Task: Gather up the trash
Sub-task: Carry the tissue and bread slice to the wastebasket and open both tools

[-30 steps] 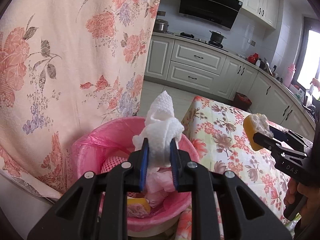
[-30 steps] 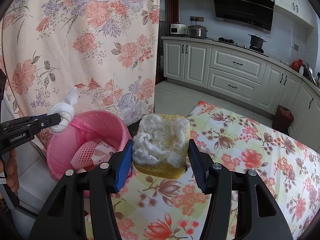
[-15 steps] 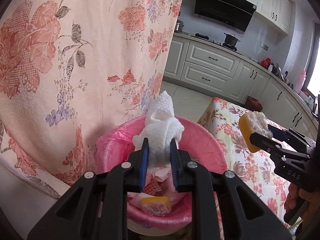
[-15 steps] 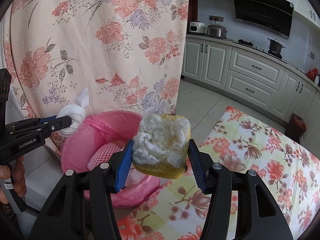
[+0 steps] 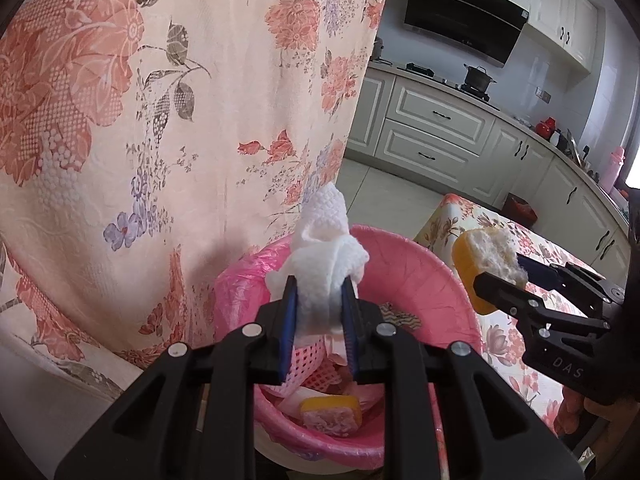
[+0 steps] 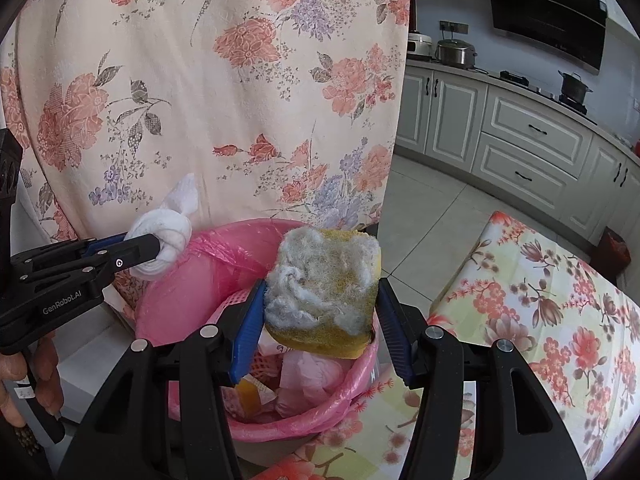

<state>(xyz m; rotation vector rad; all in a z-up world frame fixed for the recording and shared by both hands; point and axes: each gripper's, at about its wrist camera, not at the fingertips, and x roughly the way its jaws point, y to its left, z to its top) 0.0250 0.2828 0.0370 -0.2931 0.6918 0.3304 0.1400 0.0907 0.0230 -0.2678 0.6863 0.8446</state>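
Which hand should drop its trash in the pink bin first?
Probably the left. The left gripper holds the white tissue over the pink bin. The right gripper holds the dirty sponge nearer the bin's edge by the table, though it looks close too.

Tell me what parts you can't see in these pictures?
- Bottom of the pink bin: hidden in both views by the trash piled inside and by the claws' black arms.
- Lower part of the tissue: left view, covered by the left claw.
- Back of the sponge: right view, turned away from the camera.
- The people's hands: cut off at the picture edges.
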